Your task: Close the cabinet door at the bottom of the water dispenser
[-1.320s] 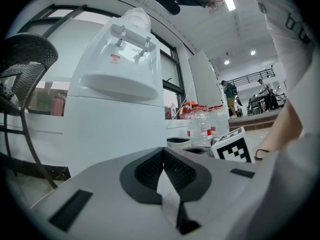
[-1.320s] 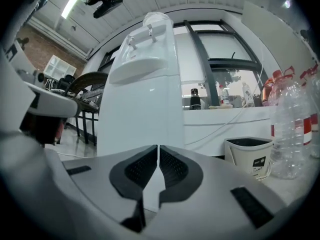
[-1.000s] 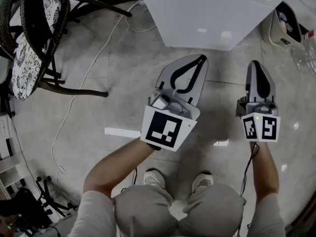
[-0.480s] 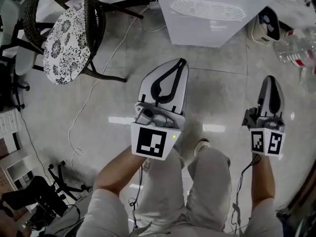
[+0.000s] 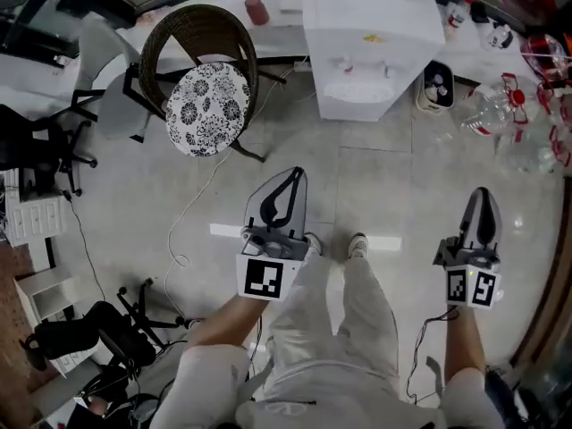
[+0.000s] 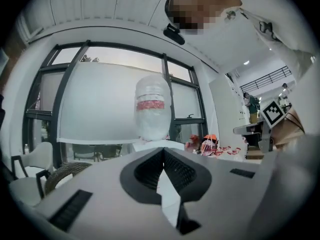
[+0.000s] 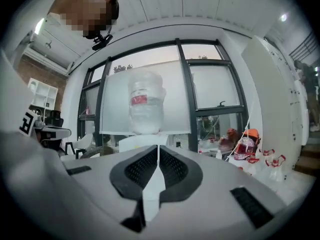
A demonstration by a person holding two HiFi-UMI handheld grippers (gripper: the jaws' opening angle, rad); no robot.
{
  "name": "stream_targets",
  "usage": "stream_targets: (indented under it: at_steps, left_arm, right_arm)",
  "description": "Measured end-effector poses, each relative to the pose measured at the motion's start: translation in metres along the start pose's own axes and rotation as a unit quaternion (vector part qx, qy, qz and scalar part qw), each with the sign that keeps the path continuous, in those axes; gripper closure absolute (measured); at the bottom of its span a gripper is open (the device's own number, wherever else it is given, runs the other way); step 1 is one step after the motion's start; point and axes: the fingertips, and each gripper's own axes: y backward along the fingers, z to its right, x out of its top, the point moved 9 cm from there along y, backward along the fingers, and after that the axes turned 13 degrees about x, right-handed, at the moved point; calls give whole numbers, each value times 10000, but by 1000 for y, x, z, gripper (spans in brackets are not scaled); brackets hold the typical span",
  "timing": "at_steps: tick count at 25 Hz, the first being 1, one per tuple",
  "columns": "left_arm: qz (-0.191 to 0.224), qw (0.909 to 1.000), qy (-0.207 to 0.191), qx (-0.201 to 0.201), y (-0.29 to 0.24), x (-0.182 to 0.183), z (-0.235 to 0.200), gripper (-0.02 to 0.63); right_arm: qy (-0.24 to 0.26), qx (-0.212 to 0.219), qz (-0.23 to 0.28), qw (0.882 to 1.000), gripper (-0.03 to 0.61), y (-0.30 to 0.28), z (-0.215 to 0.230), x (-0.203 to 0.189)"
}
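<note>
Head view: the white water dispenser (image 5: 371, 34) stands at the top centre, well ahead of my feet and beside a wicker chair (image 5: 207, 79) with a flowered cushion. I can't make out its bottom cabinet door from up here. My left gripper (image 5: 292, 177) and right gripper (image 5: 483, 197) both point toward it, well apart from it.

Left gripper view: the jaws are pressed together with nothing between them. The dispenser's upturned bottle (image 6: 152, 109) wears a red label band, print unreadable.

Right gripper view: the jaws are likewise together and empty. The bottle (image 7: 146, 109) shows its red label, illegible.
</note>
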Motion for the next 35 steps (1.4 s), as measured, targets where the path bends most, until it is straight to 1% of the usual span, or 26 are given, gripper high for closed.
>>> stream_targets:
  at_steps: [2, 5, 7, 9, 12, 18, 19, 21, 32, 35]
  left_arm:
    - [-94, 9997, 126, 174, 10, 46, -7, 606]
    - [-118, 9988, 254, 410, 27, 104, -18, 606]
    - [-96, 9976, 256, 636, 44, 131, -28, 606]
    - [-15, 9958, 273, 876, 60, 147, -39, 606]
    - [86, 9938, 476, 1005, 83, 154, -52, 606]
    - [96, 9945, 472, 929, 120, 163, -57, 606]
    - [175, 9944, 492, 918, 123, 163, -56, 606]
    - [349, 9939, 503, 913, 124, 164, -52, 606]
    - [608, 9933, 534, 819, 123, 184, -45, 606]
    - [671, 9939, 478, 727, 123, 186, -41, 606]
  right_arm:
    - [77, 70, -67, 9999, 554, 13, -5, 49]
    - [202, 189, -48, 9996, 554, 32, -15, 108]
    - [254, 153, -20, 9996, 554, 49, -23, 136]
    - [308, 140, 8, 9994, 554, 66, -29, 153]
    - [317, 88, 108, 9994, 554, 88, -33, 170]
    - [259, -208, 405, 9986, 554, 123, -27, 187]
    - [250, -249, 447, 9984, 554, 125, -25, 188]
    - [262, -276, 504, 9980, 554, 128, -23, 191]
    - [294, -268, 472, 9981, 563, 140, -30, 198]
    - [293, -243, 478, 9981, 563, 140, -33, 197]
